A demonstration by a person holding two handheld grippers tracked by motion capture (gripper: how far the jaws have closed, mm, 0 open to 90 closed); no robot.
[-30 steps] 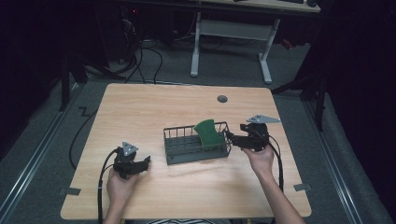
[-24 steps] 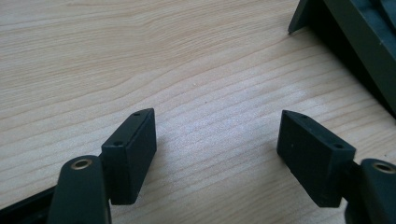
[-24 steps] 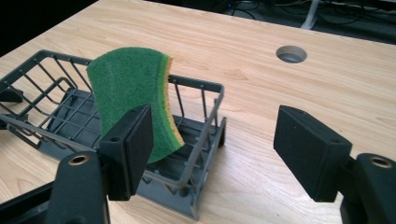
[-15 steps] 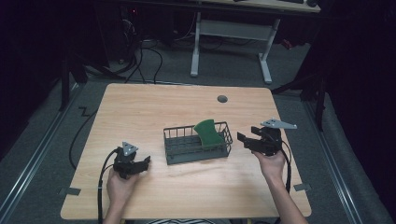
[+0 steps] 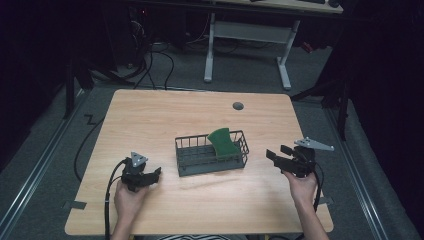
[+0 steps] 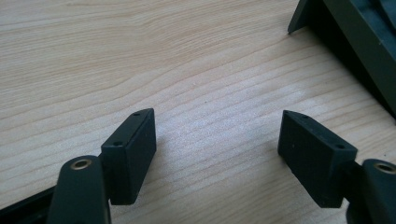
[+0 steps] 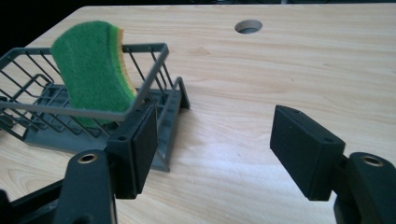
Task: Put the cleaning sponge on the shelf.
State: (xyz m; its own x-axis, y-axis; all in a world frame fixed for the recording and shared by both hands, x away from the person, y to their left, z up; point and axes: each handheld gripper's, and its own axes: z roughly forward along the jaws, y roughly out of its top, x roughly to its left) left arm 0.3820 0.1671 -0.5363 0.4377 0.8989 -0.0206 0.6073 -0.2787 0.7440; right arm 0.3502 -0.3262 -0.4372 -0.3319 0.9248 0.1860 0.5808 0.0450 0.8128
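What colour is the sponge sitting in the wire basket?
The curved scrubbing sponge is green with a thin yellow layer behind, leaning in the dark grey wire basket. The right gripper view shows it best.

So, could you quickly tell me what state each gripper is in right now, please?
Left gripper: open, holding nothing, jaws over bare table.
Right gripper: open, holding nothing, beside the wire basket with the green sponge inside.

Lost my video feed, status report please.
Both grippers, left and right, open, empty. Green scouring sponge leaning inside dark wire basket. Nothing in the way.
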